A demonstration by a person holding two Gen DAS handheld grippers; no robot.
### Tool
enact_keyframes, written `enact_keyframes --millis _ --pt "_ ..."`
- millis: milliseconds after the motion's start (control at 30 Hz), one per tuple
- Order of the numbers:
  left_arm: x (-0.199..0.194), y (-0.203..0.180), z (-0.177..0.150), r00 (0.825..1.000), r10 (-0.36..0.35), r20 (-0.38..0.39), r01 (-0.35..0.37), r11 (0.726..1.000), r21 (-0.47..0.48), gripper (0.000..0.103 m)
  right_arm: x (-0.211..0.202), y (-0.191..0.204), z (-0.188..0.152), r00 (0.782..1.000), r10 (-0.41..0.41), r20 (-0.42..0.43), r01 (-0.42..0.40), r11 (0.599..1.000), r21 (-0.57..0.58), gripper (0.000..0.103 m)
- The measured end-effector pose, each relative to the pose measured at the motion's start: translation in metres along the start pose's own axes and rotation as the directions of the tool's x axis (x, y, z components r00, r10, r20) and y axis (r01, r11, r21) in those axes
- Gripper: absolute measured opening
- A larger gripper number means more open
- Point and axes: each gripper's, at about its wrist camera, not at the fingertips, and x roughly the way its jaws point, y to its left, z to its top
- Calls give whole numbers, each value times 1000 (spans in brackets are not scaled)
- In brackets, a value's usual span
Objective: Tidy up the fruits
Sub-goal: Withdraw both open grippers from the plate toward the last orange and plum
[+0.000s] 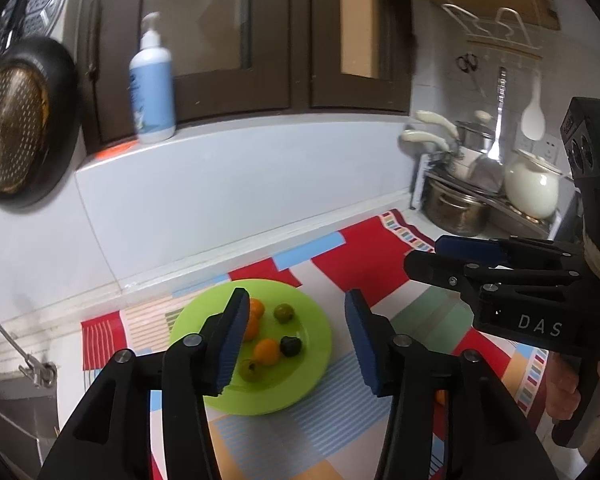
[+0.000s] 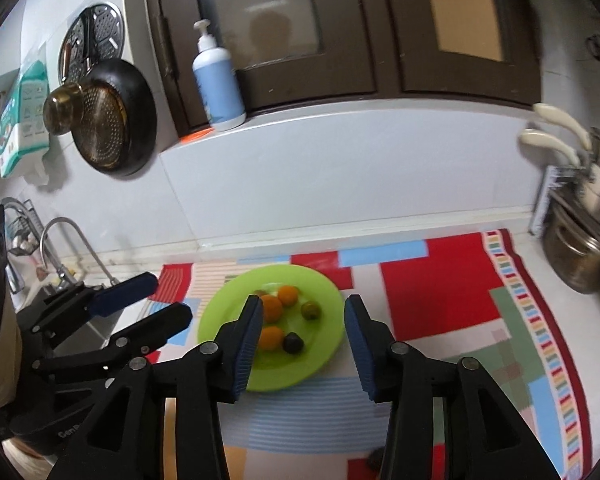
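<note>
1. The left tongs (image 1: pixel 296 340) hang wide apart and empty above the green plate (image 1: pixel 300 300), which sits on the patchwork mat (image 1: pixel 364 268) toward the left end of the tabletop, near the back wall.
2. The plate carries the fruits: three orange ones, among them one at (image 1: pixel 266 352), two greenish ones (image 1: pixel 284 313) and (image 1: pixel 250 369), and a dark one (image 1: pixel 291 346), loosely clustered near its middle.
3. The right tongs (image 2: pixel 300 344) are likewise spread and hold nothing, poised just right of the left tongs and over the same plate.
4. A stray orange fruit (image 1: pixel 441 397) peeks out behind the left tongs' right finger, on the mat off the plate; judging by this, the step in hand is collecting leftovers onto the plate.
5. To do it well, one pair of tongs should drop straight over a single fruit, straddle its widest part and squeeze gently, as round fruit would likely roll or bruise.
6. Only the right wrist view shows the faucet (image 2: pixel 60 240) at the tabletop's left end and a dark blurred lump (image 2: pixel 376 458) on the mat's near edge, possibly another fruit; only the left wrist view shows the white pot (image 1: pixel 532 188) at the right end.
</note>
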Motion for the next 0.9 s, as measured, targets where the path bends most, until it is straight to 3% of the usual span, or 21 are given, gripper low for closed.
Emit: enact_keyframes --millis 233,333,500,600,733,900 --pt "-5 -24 -3 998 -57 14 57 997 48 59 -27 -18 -17 998 -68 19 67 997 45 43" --pt "-6 -33 -7 996 -84 16 83 994 75 61 -40 -25 -26 993 -112 31 110 992 61 52" --pt "-6 -46 -17 992 -123 20 120 985 121 67 -56 -33 -42 984 -175 33 172 981 87 52" --pt "-7 -52 -23 990 -140 27 135 980 147 70 -61 -35 -51 978 -205 34 201 975 94 59" --pt "-8 -58 -33 985 -164 51 152 971 182 79 -67 -36 -67 972 -235 21 233 968 93 59" --pt "-2 -63 -46 978 -206 34 194 957 216 82 -66 -35 -86 966 -257 -21 258 961 99 59"
